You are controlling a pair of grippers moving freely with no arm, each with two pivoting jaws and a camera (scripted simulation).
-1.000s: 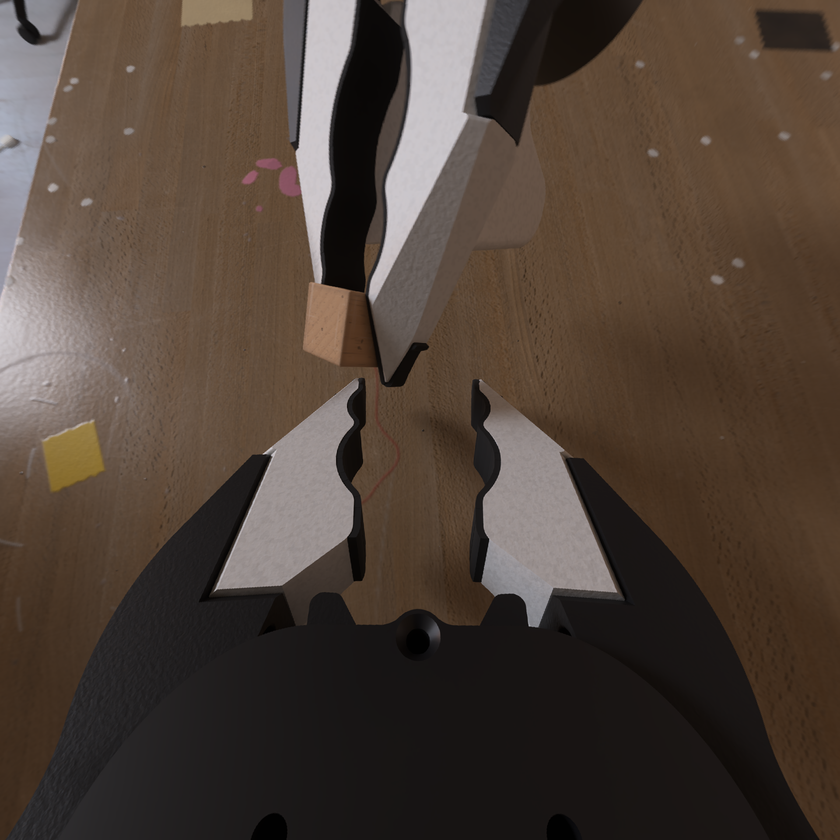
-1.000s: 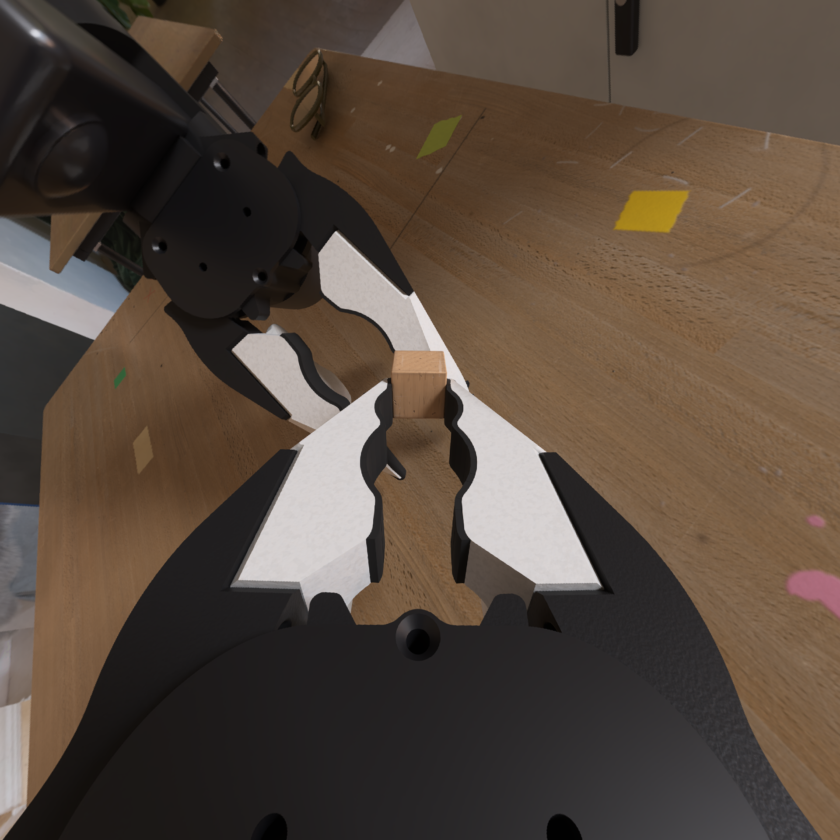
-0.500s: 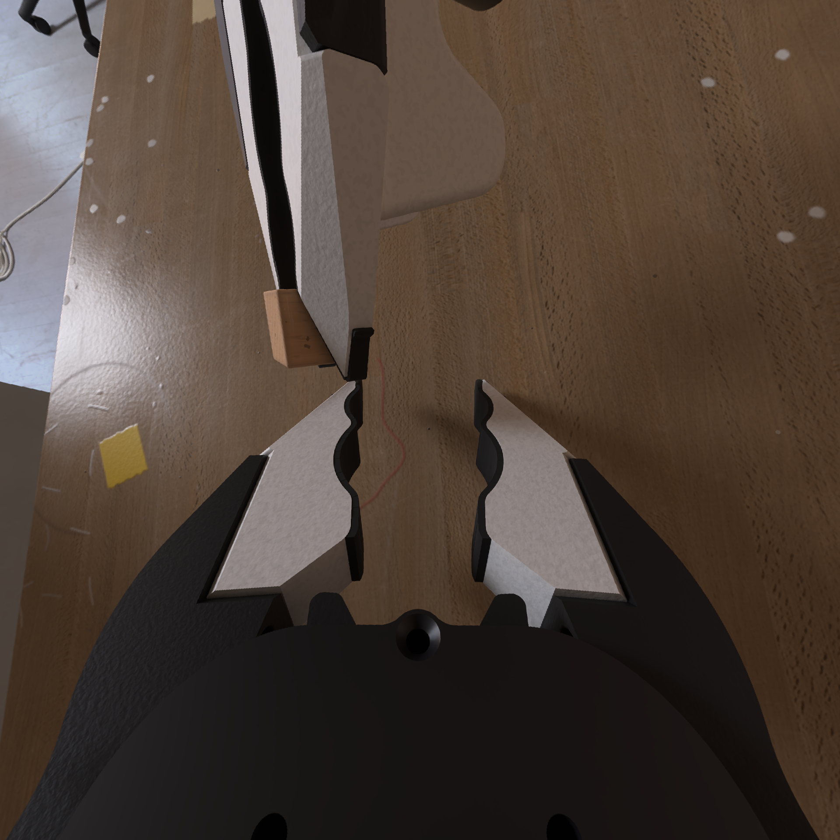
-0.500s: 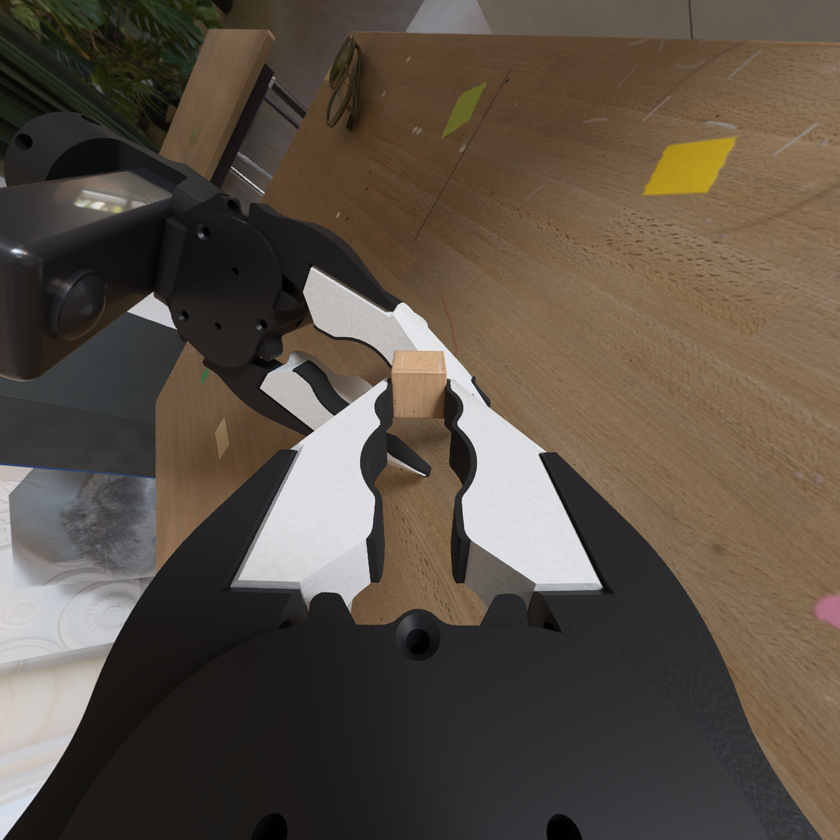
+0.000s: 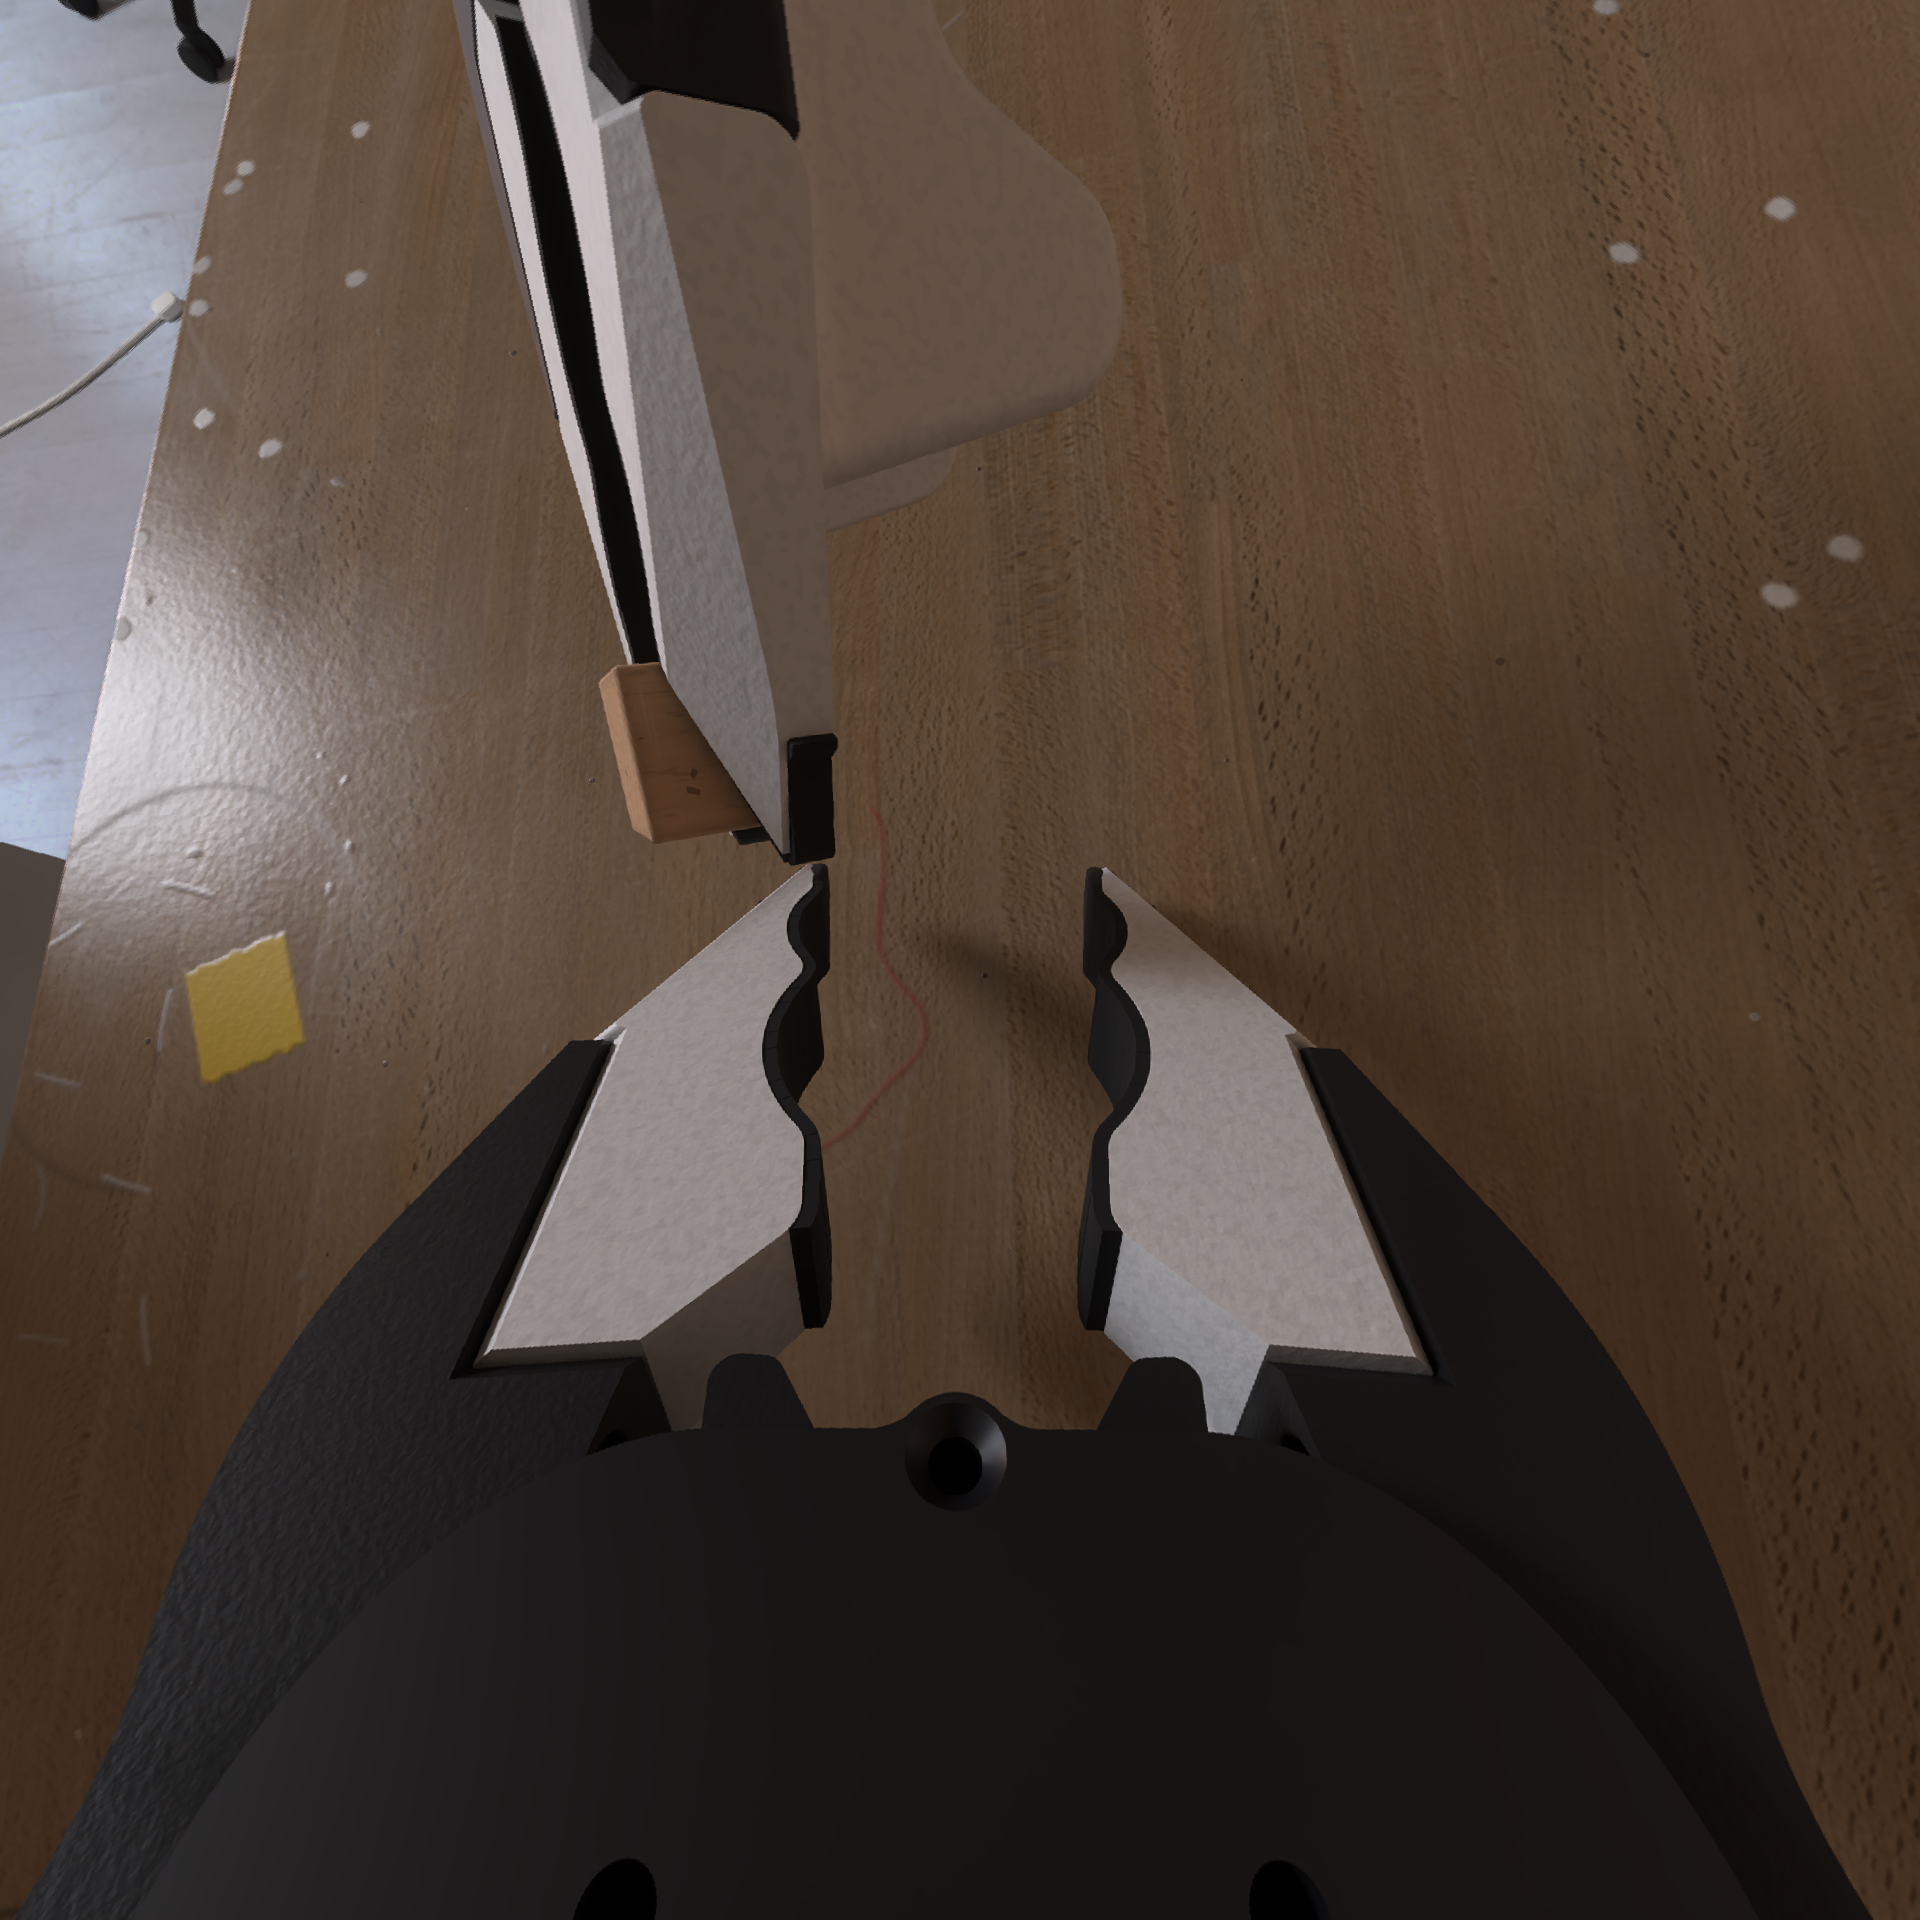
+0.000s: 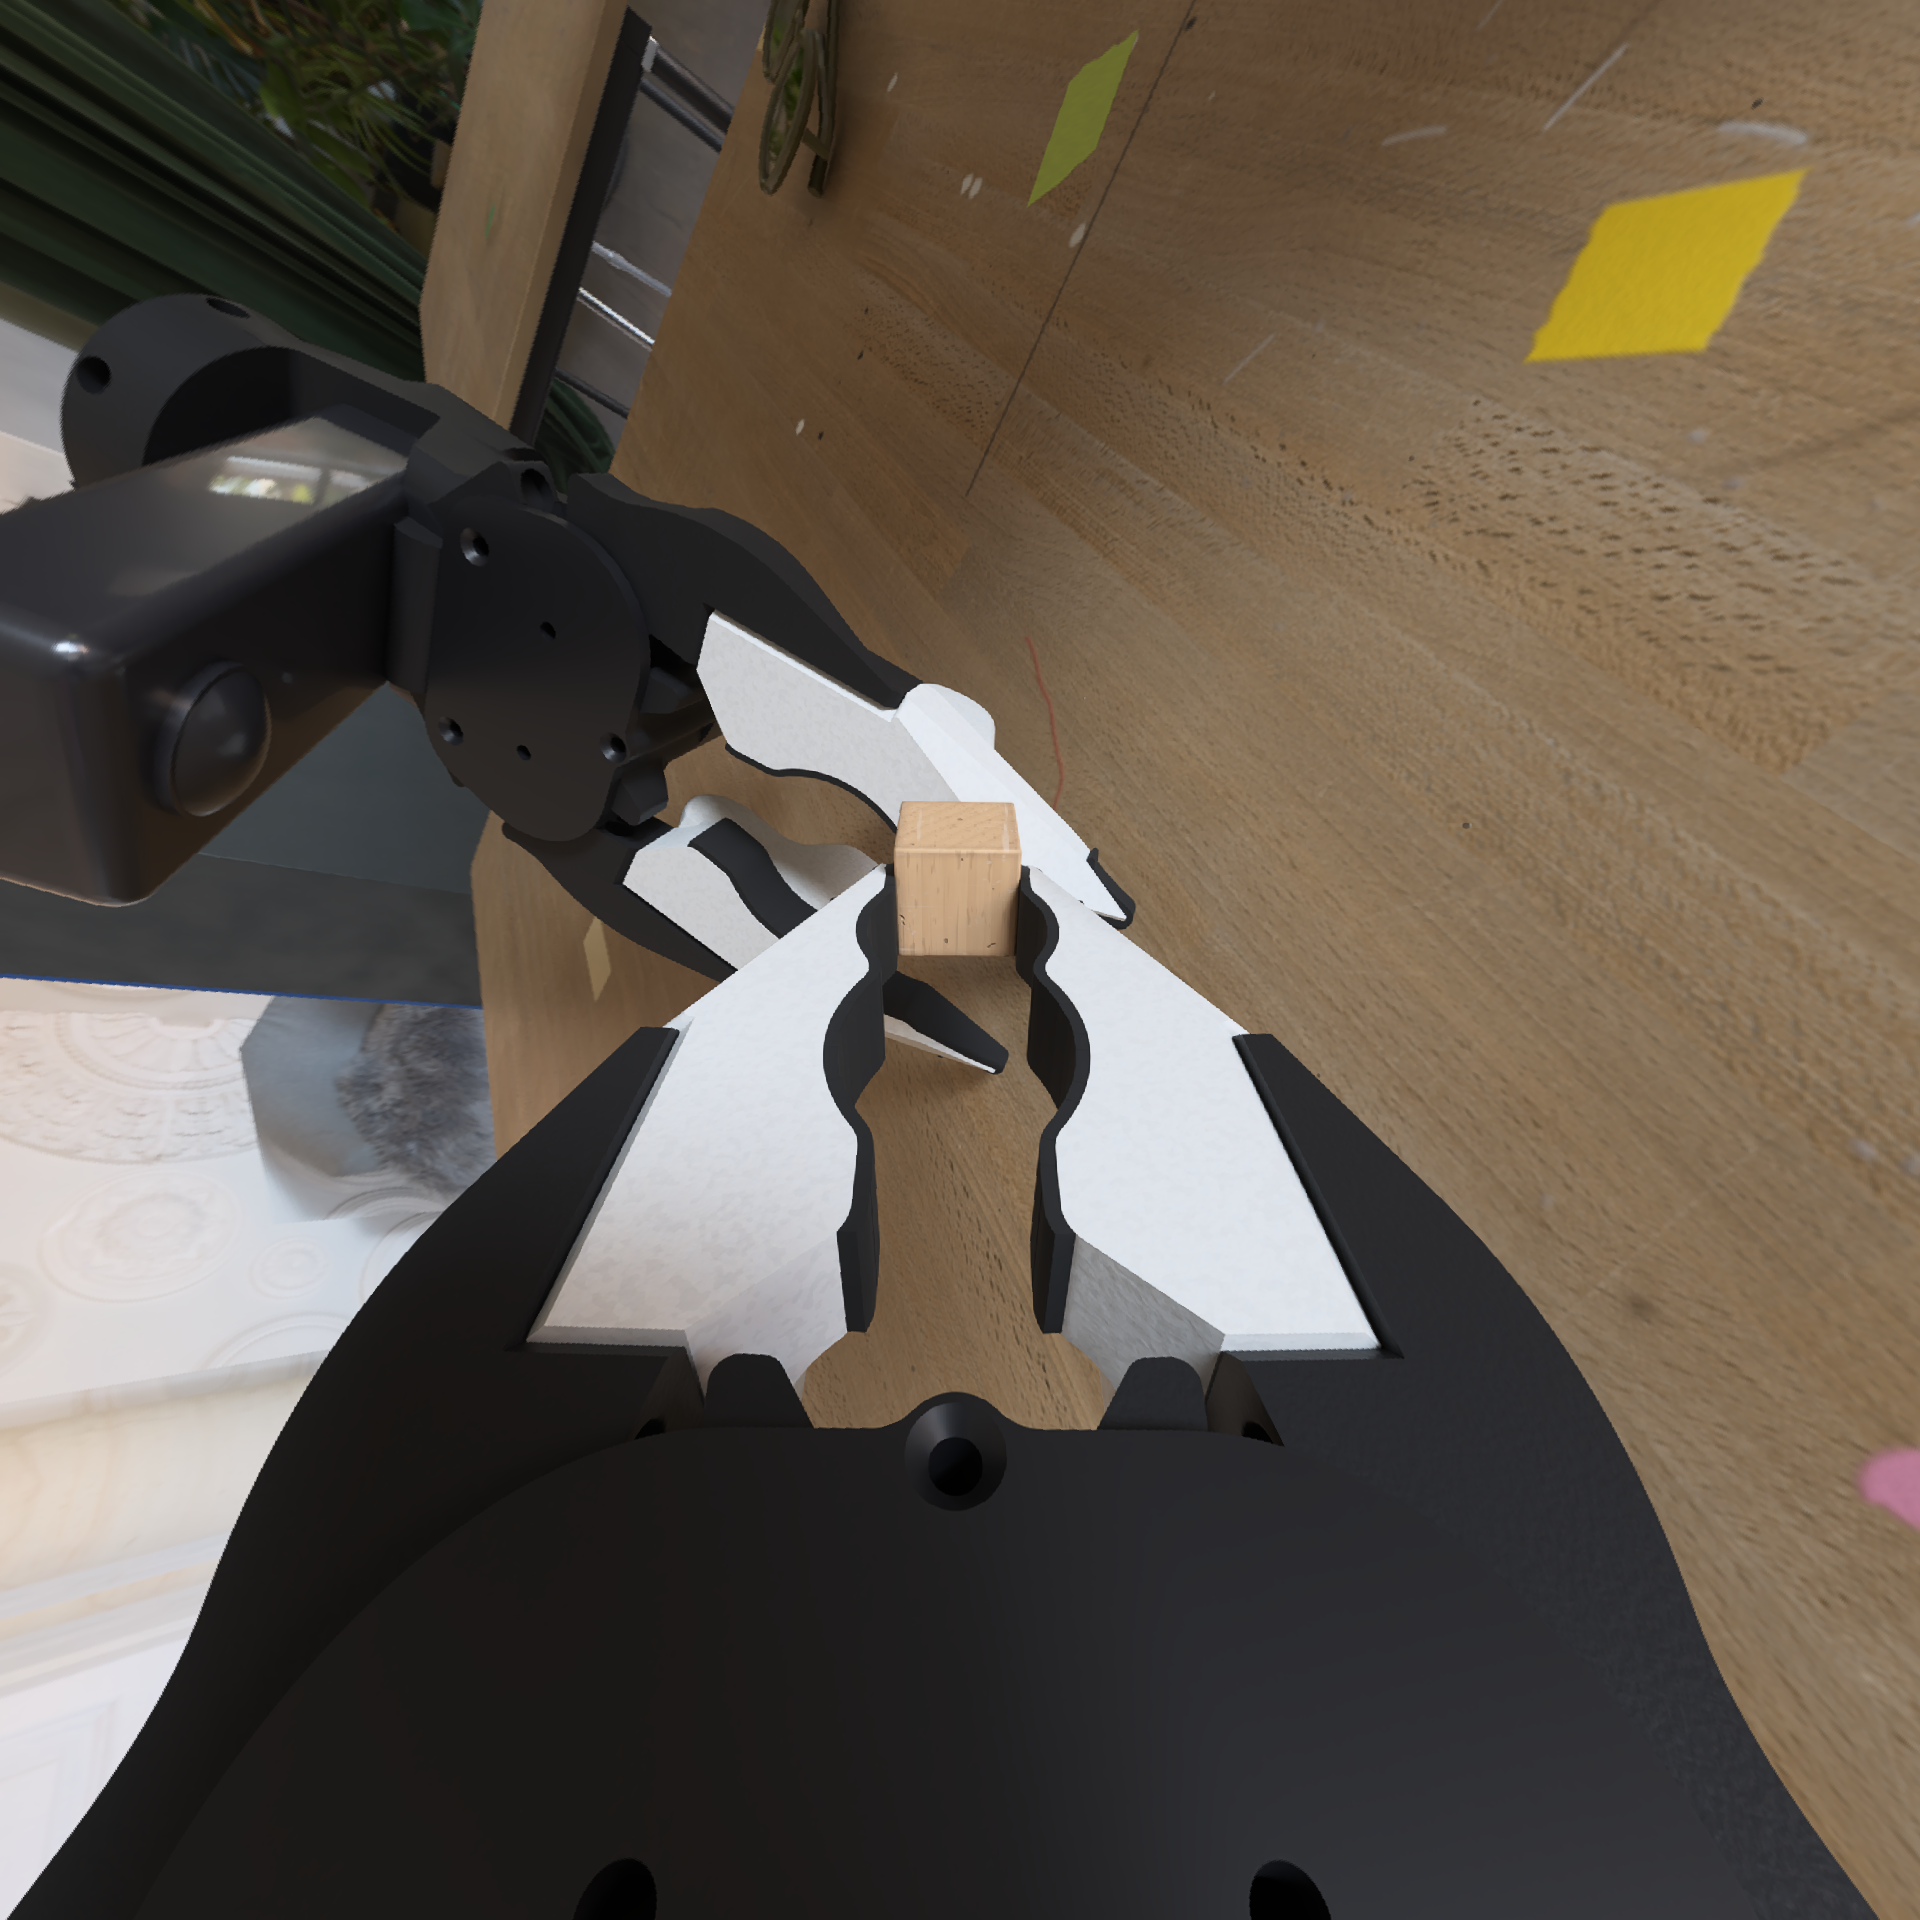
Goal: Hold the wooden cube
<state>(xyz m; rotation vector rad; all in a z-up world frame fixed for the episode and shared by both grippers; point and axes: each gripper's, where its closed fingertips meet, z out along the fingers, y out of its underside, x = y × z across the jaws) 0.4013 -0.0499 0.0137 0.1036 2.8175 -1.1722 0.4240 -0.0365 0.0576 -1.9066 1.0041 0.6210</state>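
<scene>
Wooden cube [image 6: 954,881]: small, stiff, likely light, flat-faced, best pinched on two opposite faces, as now. Clamped at the very fingertips of the right gripper [image 6: 956,896], jaws narrowed onto its sides, raised off the wooden table [image 6: 1455,727]. From the left wrist view, only a corner of cube [image 5: 665,753] visible behind the right gripper's finger, so depth of bite hard to judge. Left gripper [image 5: 956,883] empty, jaws apart, tips just beside the cube, no contact apparent.
</scene>
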